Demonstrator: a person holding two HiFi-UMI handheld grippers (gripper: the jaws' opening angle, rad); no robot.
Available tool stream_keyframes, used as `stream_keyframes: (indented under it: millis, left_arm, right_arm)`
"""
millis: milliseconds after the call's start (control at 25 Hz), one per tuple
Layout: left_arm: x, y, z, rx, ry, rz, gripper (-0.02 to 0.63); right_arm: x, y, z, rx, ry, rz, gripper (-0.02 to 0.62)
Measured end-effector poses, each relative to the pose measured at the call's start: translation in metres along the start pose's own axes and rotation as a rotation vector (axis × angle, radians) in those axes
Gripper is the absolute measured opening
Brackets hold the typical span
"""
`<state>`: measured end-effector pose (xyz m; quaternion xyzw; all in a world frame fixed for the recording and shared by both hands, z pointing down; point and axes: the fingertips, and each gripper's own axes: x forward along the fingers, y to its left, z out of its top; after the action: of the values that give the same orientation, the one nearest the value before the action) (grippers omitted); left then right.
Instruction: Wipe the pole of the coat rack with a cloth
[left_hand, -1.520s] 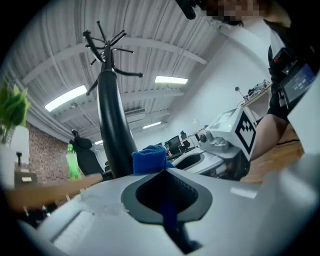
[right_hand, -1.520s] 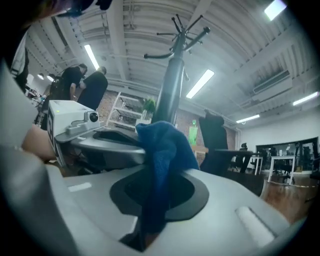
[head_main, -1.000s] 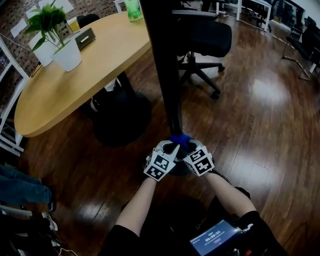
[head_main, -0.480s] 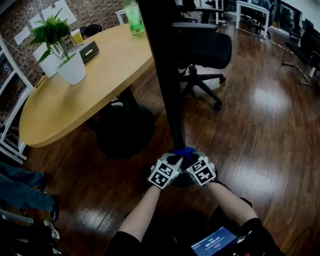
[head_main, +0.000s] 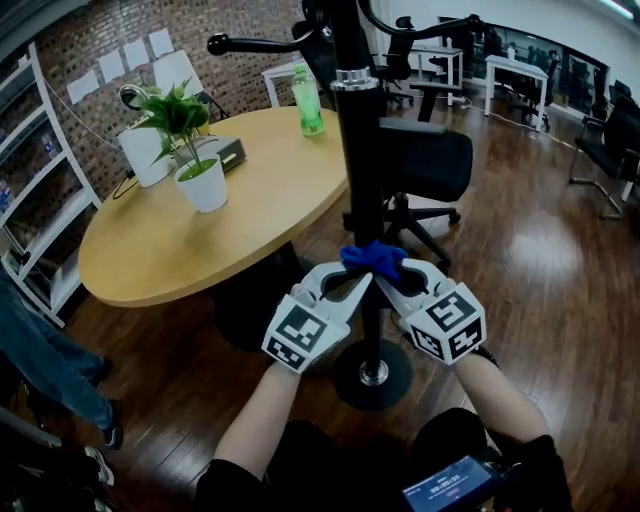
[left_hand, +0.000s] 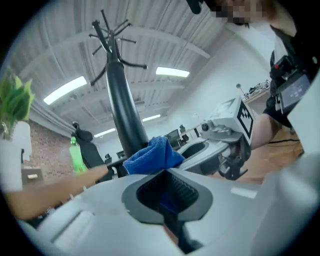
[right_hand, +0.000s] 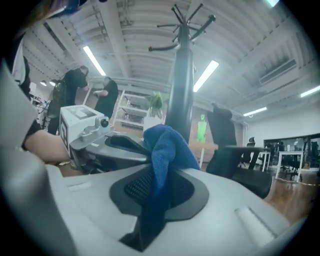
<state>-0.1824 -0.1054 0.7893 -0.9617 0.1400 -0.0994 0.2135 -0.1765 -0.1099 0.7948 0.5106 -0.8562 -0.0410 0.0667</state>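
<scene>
Both grippers are now riding much higher on the coat rack pole (head_main: 362, 150) than a second ago, when they were working just above its round base (head_main: 372, 375); the blue cloth (head_main: 372, 258) has come up with them. I am reading the left gripper (head_main: 350, 284) as clenched on one end of the cloth: its own view is showing the jaws closed, with blue fabric pinched between the ribbed pads. The right gripper (head_main: 394, 282) is gripping the other end in the same way, its jaws shut on a fold that is trailing down through them. The two sets of jaws are meeting nose to nose on the near side of the pole, and the bunched cloth is pressing against it at about mid-height. I cannot tell whether the cloth is wrapping fully round the pole. Behind the pole, the round wooden bench (head_main: 150, 260) is carrying a potted plant (head_main: 195, 165) and a green bottle (head_main: 308, 100). A black office chair (head_main: 430, 165) is standing just beyond the pole, on the right.
</scene>
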Motion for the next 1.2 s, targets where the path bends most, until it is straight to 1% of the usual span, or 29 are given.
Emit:
stream_keyframes:
  millis: [160,280,360,440,520,560,600,680,760,920,1080,1120,1200]
  left_arm:
    - [-0.013,0.045,0.094,0.044,-0.136,0.094,0.003]
    - [-0.025,0.071,0.155,0.059,-0.211,0.161,0.0]
    - [-0.03,0.087,0.18,0.06,-0.238,0.186,0.0]
    - [-0.036,0.104,0.199,0.065,-0.256,0.216,0.0]
    - [-0.041,0.116,0.21,0.083,-0.254,0.245,0.0]
    - [-0.041,0.117,0.21,0.09,-0.245,0.254,0.0]
    - [-0.041,0.115,0.207,0.091,-0.234,0.258,0.0]
    - [-0.036,0.104,0.191,0.081,-0.209,0.252,0.0]
    - [-0.032,0.093,0.166,0.072,-0.188,0.24,0.0]
    - [-0.026,0.07,0.111,0.044,-0.189,0.222,0.0]
    - [-0.02,0.034,0.04,0.034,-0.159,0.213,0.0]
    - [-0.018,0.023,0.02,0.022,-0.147,0.203,0.0]
    - [-0.012,0.001,-0.026,-0.022,-0.114,0.17,0.0]
  right_arm:
    - [-0.012,-0.015,0.105,-0.086,-0.146,-0.028,0.051]
    - [-0.02,-0.02,0.169,-0.085,-0.251,-0.025,0.049]
    - [-0.02,-0.023,0.2,-0.059,-0.293,-0.022,0.048]
    - [-0.018,-0.023,0.227,-0.016,-0.338,0.001,0.044]
    - [-0.017,-0.02,0.244,0.023,-0.375,0.022,0.043]
    - [-0.017,-0.019,0.245,0.021,-0.38,0.023,0.043]
    - [-0.018,-0.017,0.242,0.009,-0.376,0.019,0.043]
    - [-0.019,-0.016,0.222,-0.015,-0.35,0.006,0.043]
    - [-0.016,-0.012,0.196,-0.044,-0.314,-0.007,0.043]
    - [-0.008,-0.001,0.135,-0.127,-0.237,-0.015,0.043]
    - [-0.003,0.014,0.059,-0.117,-0.154,0.019,0.046]
    - [-0.001,0.018,0.037,-0.107,-0.129,0.032,0.048]
    - [0.004,0.026,-0.013,-0.053,-0.07,0.064,0.049]
